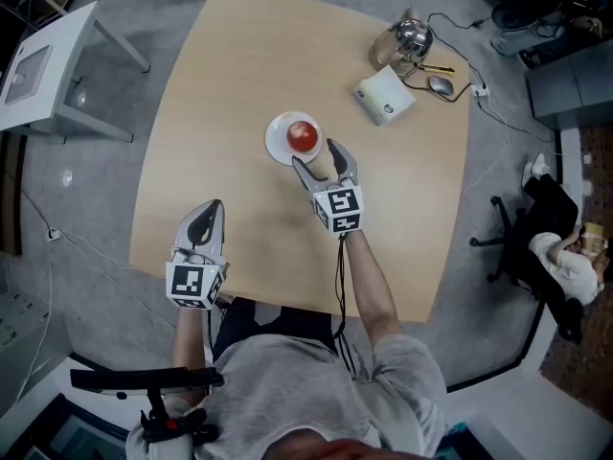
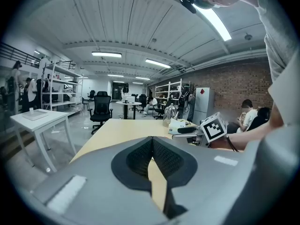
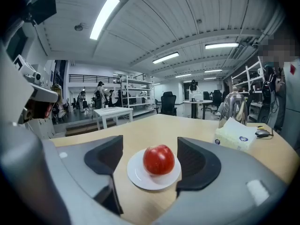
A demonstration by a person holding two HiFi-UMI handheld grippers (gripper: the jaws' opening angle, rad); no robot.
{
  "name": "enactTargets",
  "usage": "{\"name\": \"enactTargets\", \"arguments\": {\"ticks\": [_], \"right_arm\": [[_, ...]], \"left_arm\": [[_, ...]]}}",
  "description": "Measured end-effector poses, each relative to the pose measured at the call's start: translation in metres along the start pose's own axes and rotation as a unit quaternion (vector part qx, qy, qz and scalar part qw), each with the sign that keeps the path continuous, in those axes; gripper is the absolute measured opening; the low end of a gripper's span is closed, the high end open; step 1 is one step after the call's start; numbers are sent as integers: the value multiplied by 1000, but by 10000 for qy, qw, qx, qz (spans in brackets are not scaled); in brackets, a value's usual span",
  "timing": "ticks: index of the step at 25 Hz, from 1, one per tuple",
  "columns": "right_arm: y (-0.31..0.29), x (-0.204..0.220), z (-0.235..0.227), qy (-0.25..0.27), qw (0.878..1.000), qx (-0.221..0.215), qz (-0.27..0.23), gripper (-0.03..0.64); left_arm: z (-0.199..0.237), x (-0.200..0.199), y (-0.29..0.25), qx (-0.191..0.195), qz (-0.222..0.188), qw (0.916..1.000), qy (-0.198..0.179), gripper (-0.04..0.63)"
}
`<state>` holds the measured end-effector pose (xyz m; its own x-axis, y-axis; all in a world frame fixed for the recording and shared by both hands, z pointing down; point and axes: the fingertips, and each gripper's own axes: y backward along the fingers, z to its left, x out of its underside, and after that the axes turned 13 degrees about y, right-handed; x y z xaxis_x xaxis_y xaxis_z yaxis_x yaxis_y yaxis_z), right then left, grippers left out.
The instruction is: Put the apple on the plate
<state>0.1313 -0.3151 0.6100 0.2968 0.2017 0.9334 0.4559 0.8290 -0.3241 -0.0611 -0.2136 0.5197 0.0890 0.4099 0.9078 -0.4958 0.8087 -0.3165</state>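
Apple (image 1: 303,136) sits on the plate (image 1: 277,146) mid-desk (image 1: 230,75), so the job looks done. The right gripper (image 1: 315,155) hovers at the plate's 5 o'clock, jaws wide apart and framing the fruit without touching it. The left gripper (image 1: 205,217) is parked at 7 o'clock by the near edge, jaws closed on nothing, apparently not needed. Its own view can't find plate or apple at all, since the right gripper's marker cube blocks them.

Red apple (image 3: 159,159), white plate (image 3: 138,175)
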Motion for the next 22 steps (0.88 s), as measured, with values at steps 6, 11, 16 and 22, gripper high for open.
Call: {"name": "enactTargets", "arguments": {"ticks": [6,11,16,22], "right_arm": [[5,6,-5,15,9999,103,-42,357],[29,-16,7,-31,9999,154,-42,342],[45,-26,12,-92,9996,262,-36,330],[61,-28,21,-115,9992,387,-19,324]], "left_arm": [[-1,5,-12,103,-95,9999,-38,18],[-6,-16,12,141,-159,9998,-58,18],[-6,-24,23,181,-148,9997,-70,18],[-9,-23,28,312,-150,9993,-104,18]]}}
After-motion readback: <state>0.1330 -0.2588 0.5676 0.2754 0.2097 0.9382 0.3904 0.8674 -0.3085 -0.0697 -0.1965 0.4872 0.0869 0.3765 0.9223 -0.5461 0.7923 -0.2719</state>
